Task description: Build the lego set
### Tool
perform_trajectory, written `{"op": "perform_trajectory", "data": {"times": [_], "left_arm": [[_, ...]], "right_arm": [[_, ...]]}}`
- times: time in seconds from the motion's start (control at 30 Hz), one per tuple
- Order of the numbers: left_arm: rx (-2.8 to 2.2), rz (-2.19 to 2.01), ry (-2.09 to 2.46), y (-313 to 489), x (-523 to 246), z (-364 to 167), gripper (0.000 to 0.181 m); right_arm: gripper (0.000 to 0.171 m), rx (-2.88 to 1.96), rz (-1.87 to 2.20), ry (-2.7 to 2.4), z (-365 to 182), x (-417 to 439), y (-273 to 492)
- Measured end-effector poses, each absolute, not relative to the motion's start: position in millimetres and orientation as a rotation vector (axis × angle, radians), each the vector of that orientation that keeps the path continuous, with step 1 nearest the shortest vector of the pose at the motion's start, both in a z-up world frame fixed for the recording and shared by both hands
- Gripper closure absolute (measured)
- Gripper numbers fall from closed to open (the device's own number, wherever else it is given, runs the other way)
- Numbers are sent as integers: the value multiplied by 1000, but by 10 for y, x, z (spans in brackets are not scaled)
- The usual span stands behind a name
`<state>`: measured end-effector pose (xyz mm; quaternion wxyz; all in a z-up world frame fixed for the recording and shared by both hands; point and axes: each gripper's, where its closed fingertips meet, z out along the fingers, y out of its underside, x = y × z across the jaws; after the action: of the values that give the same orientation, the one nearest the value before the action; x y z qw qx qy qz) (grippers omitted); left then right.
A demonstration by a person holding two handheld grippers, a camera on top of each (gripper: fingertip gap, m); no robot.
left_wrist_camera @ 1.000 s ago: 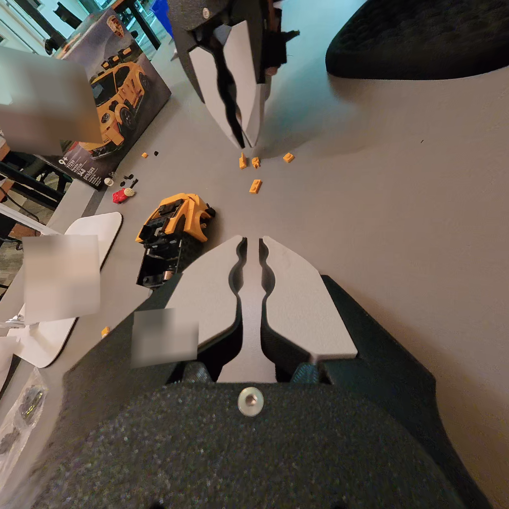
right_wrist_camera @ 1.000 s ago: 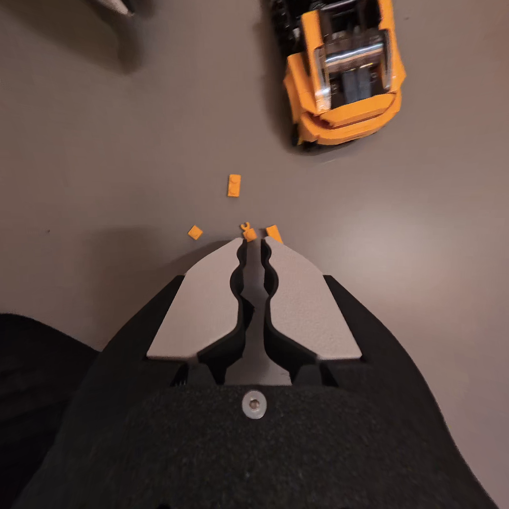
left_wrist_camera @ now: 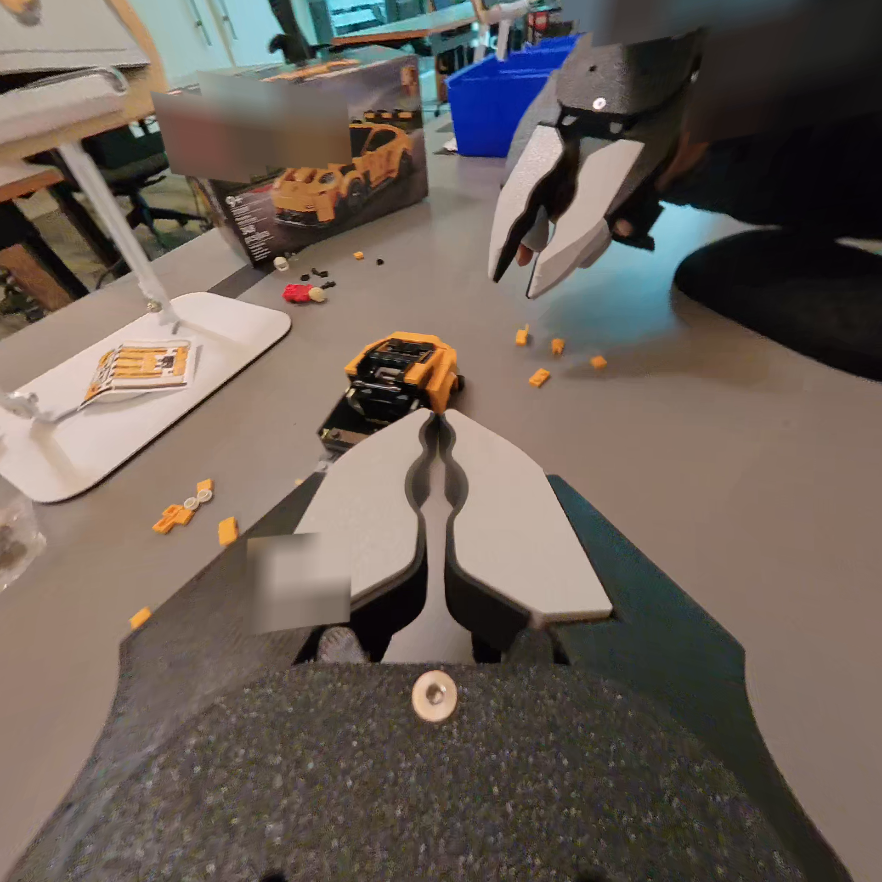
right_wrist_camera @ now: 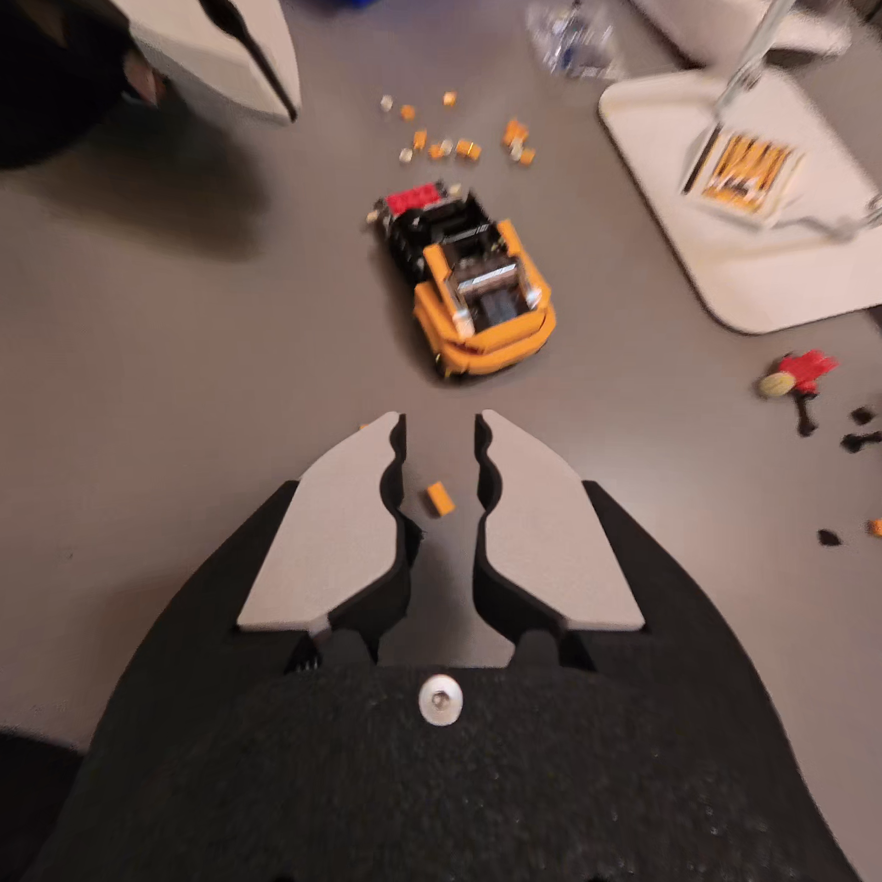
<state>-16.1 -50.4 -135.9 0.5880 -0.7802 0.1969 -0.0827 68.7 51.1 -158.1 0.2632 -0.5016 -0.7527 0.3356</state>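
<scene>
We have lifted our right gripper point(right_wrist_camera: 439, 420) off the orange plates point(left_wrist_camera: 539, 377), fingers now wide and empty, while our left gripper point(left_wrist_camera: 436, 417) stays nearly closed, so no piece is picked yet.

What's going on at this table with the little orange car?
A person is building a Lego car with a hand-held gripper in each hand. The half-built orange and black car sits on the grey table, held by neither. The right hand-held gripper is open, hovering above a few loose orange pieces, one orange plate visible between its fingers. The left hand-held gripper is shut and empty, pointing at the car. The set's box stands behind.
</scene>
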Motion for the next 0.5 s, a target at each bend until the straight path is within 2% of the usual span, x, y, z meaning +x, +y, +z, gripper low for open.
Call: {"op": "perform_trajectory", "data": {"times": [0.2,0.4,0.5], "left_arm": [[-1815,-213,278,-452,-435,-1303,181],[-1789,-252,128,-439,-666,-1239,181],[-1777,-262,94,-440,-721,-1208,181]], "right_arm": [[98,-1295,786,-2106,-1728,281,482],[77,-1229,745,-2344,-1942,-1,514],[75,-1202,758,-2433,-1982,-74,479]]}}
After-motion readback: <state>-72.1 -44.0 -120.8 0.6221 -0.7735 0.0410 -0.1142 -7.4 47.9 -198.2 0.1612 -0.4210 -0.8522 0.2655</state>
